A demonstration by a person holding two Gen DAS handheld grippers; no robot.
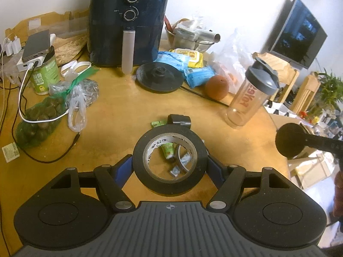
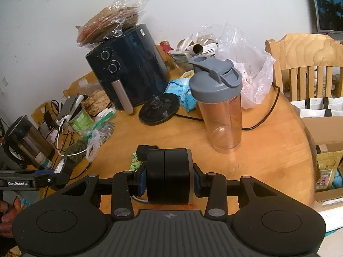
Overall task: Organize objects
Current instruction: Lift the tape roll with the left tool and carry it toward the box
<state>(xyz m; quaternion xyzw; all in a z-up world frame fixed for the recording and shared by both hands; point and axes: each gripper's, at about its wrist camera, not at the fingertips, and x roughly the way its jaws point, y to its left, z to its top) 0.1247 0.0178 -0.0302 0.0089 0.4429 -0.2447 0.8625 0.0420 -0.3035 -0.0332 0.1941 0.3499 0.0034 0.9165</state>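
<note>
Already both tools are loaded — the left gripper (image 1: 169, 165) pinches a black tape roll (image 1: 169, 160) by its outer rim, its hole facing the camera, above the wooden table (image 1: 120, 111). The right gripper (image 2: 169, 180) clamps two black rolls (image 2: 169, 175) by their flat faces, axis running across the fingers. Only the right view shows those rolls edge-on — the left view shows them as a disc at its margin.

Plain white wall (image 2: 193, 4), round wooden table (image 1: 120, 111), slatted wooden chair (image 2: 308, 64), wall-mounted dark screen (image 1: 300, 32)
</note>
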